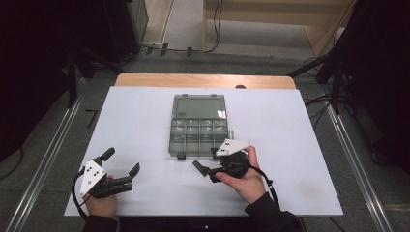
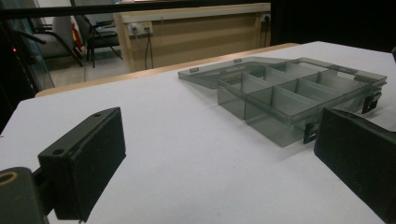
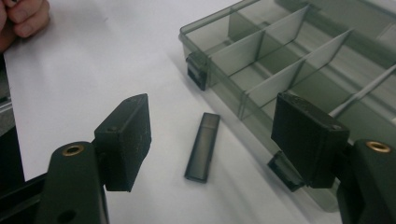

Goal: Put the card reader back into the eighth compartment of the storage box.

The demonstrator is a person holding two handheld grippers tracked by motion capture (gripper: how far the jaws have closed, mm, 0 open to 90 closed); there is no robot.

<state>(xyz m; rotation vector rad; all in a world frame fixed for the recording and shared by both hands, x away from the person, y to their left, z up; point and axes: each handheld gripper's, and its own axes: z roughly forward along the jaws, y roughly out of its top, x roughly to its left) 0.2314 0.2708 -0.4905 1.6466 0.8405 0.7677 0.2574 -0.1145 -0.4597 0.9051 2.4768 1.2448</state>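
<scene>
A smoky clear compartment box [image 1: 198,126] lies open in the middle of the white table top, lid folded back away from me. Its dividers and front latches show in the left gripper view [image 2: 299,93] and the right gripper view [image 3: 299,51]. A small dark divider strip [image 3: 203,147] lies flat on the table just in front of the box. My right gripper [image 1: 205,159] [image 3: 217,135] hovers at the box's front edge, jaws open on either side of the strip without touching it. My left gripper [image 1: 123,160] [image 2: 219,154] rests at the front left, open and empty.
The white board [image 1: 145,121] covers a wooden table with dark floor and rails on both sides. Two black latches [image 3: 197,70] stick out from the box's front wall. The person's other hand [image 3: 23,18] shows at the top left of the right gripper view.
</scene>
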